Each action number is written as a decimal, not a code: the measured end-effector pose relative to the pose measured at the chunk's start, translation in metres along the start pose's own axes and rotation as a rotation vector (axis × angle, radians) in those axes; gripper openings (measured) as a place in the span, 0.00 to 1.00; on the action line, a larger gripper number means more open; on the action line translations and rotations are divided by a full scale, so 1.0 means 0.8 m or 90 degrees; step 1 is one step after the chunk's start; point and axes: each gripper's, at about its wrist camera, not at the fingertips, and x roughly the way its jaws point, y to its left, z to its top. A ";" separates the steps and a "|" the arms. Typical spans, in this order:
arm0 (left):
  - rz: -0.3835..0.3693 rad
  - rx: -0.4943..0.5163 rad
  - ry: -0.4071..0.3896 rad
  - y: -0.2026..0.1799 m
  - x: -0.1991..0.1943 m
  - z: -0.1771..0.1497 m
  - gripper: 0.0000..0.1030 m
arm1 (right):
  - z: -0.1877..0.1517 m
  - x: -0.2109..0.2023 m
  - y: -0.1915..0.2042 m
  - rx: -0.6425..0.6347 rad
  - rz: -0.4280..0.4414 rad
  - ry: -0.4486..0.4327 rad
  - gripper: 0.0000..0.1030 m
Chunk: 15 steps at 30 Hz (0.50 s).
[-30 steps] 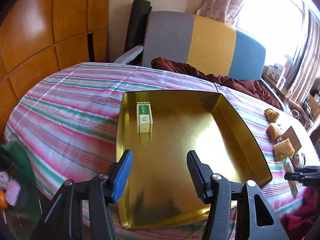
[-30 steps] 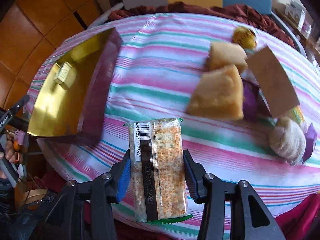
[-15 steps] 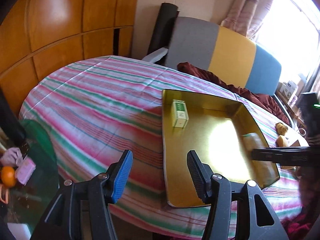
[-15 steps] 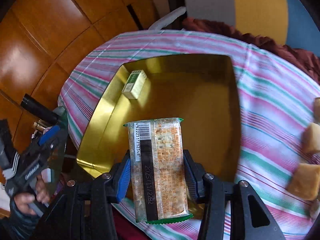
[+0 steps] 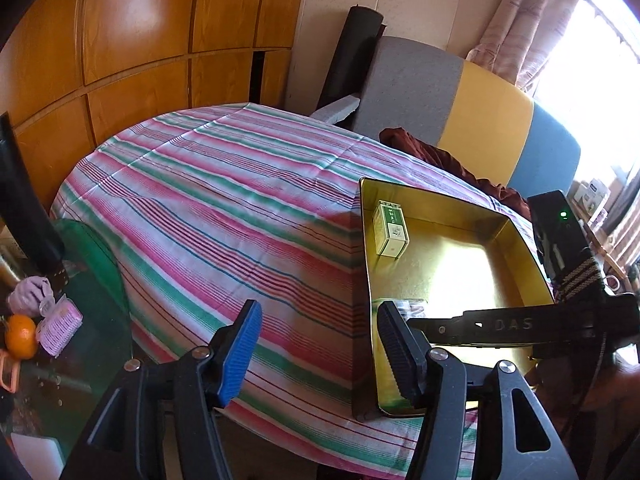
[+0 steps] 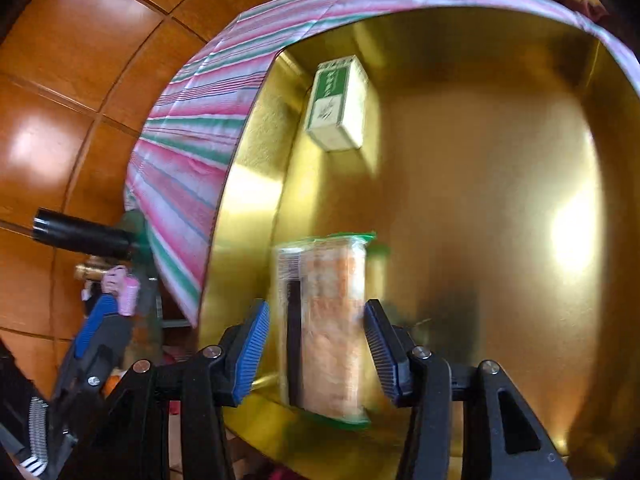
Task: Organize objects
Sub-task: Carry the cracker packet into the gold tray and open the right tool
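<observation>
Placing step: right gripper (image 6: 316, 346), jaws parted, frees the clear-wrapped orange cracker packet (image 6: 326, 328) inside the gold metal tray (image 6: 500, 184); left gripper (image 5: 318, 344) spread, empty; next, withdraw clear

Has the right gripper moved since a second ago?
Yes. The right gripper went from the striped tablecloth into the gold tray, nearing the green-and-white box.

Gold tray (image 5: 516, 248); green-and-white box (image 5: 390, 230); pink, green, white striped tablecloth (image 5: 224, 208); orange-toned cracker packet (image 6: 328, 328), green-edged.
</observation>
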 end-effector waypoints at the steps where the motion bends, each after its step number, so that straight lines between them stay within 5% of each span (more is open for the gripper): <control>1: -0.001 -0.001 0.000 0.000 0.000 0.000 0.60 | -0.001 -0.001 0.000 0.000 0.008 -0.002 0.50; 15: -0.016 0.053 0.002 -0.039 -0.003 -0.009 0.61 | -0.047 -0.084 0.011 -0.124 -0.150 -0.138 0.50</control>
